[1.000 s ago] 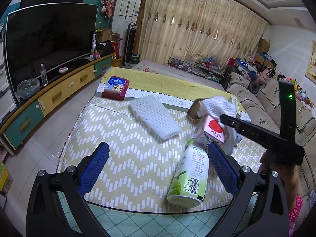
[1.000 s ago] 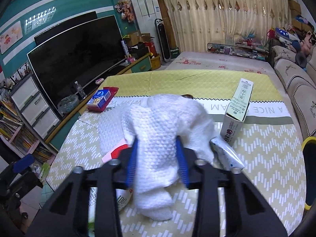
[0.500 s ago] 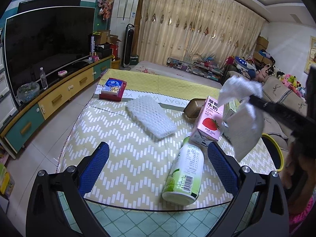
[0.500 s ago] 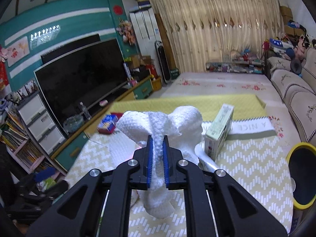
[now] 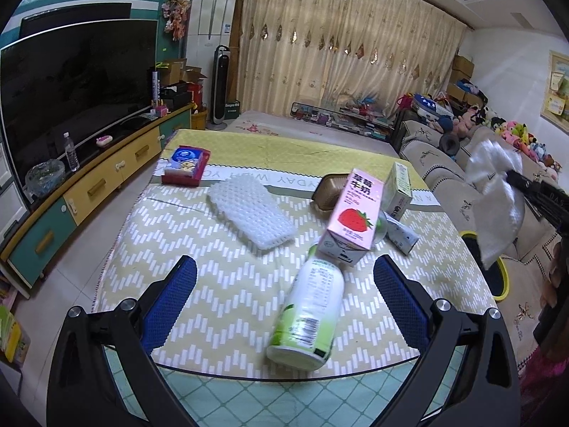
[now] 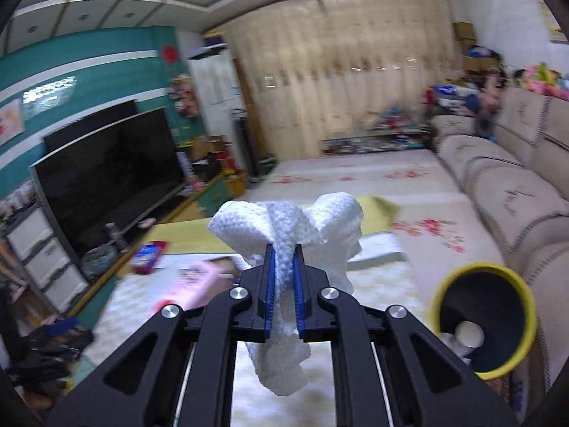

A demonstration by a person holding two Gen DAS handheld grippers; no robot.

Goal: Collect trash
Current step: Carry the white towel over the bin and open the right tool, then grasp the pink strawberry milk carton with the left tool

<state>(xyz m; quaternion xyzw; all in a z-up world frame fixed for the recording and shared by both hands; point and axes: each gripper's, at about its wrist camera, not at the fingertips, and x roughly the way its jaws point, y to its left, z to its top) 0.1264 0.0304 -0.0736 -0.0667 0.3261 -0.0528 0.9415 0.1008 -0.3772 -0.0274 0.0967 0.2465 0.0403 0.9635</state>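
Right gripper [image 6: 283, 274] clamped narrow on a crumpled white paper towel [image 6: 288, 227], bunched above the blue pads and trailing below them, up in the air. Down and to the right of the towel, a yellow-rimmed trash bin [image 6: 483, 320] on the floor beside the sofa [image 6: 515, 192]. Left gripper [image 5: 284, 290] spread wide and holding nothing, over a green-and-white bottle [image 5: 307, 315] lying flat on the tablecloth [image 5: 199, 249], just before a leaning pink strawberry milk carton [image 5: 352, 217]; white foam netting [image 5: 249, 210] left of the carton.

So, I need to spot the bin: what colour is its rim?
Yellow rim on the bin, dark inside; clearest in the right wrist view.
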